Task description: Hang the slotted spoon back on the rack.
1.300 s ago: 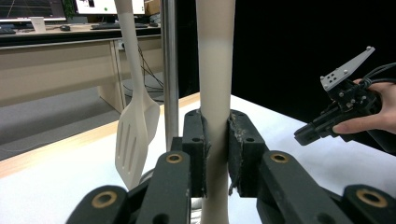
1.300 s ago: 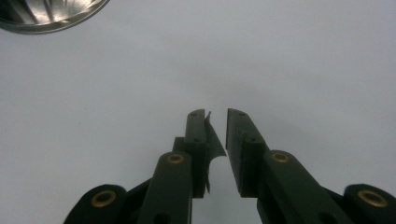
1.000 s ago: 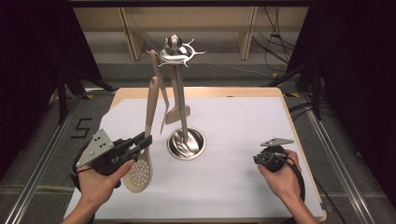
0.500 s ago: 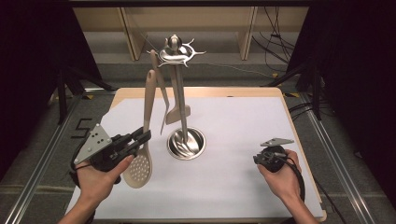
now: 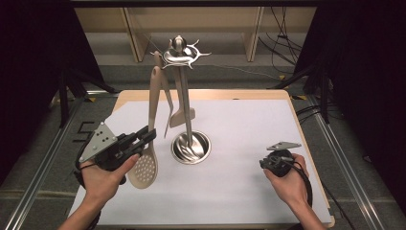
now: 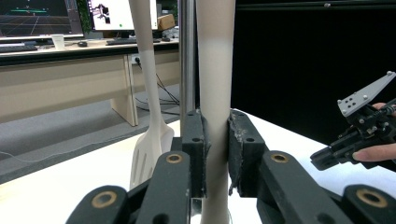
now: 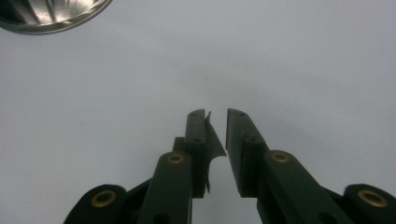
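Over the white table (image 5: 230,191), the left claw (image 6: 215,140) clamps the slotted spoon's (image 5: 146,165) handle.

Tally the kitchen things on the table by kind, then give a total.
Slotted spoon: 1
Slotted spatula: 1
Metal utensil stand: 1
Total: 3
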`<state>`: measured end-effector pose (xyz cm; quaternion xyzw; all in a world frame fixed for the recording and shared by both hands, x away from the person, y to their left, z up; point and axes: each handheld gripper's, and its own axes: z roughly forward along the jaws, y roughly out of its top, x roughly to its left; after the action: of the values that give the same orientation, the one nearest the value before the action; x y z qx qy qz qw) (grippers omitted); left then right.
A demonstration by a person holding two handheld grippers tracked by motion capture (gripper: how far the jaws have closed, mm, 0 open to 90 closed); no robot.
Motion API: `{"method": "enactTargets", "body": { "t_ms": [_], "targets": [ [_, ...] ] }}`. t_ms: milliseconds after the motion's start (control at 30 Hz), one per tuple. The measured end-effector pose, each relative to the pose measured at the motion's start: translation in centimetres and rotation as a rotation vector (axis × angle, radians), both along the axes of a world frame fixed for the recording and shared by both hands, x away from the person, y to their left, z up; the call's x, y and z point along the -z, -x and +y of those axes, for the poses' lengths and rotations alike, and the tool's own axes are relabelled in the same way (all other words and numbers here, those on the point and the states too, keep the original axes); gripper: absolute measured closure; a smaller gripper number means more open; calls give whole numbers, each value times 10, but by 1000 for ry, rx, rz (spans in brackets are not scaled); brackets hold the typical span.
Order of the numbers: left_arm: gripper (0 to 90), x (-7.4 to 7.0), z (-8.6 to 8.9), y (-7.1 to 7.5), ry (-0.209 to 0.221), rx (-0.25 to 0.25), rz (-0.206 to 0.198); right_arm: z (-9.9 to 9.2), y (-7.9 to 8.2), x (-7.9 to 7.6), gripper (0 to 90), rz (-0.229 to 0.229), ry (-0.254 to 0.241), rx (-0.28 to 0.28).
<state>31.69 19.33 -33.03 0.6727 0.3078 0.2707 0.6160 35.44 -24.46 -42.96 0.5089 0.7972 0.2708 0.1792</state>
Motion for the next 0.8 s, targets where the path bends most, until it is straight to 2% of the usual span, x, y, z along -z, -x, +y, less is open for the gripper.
{"method": "enactTargets", "body": {
  "t_ms": [433,800],
  "targets": [
    [778,-2,-3,-5,7,-13,4,0,0,0,790,3,-6,-2],
    [778,-1,-6,-8,-4,-16,13,1,-1,0,790,6,-8,0]
  ]
}}
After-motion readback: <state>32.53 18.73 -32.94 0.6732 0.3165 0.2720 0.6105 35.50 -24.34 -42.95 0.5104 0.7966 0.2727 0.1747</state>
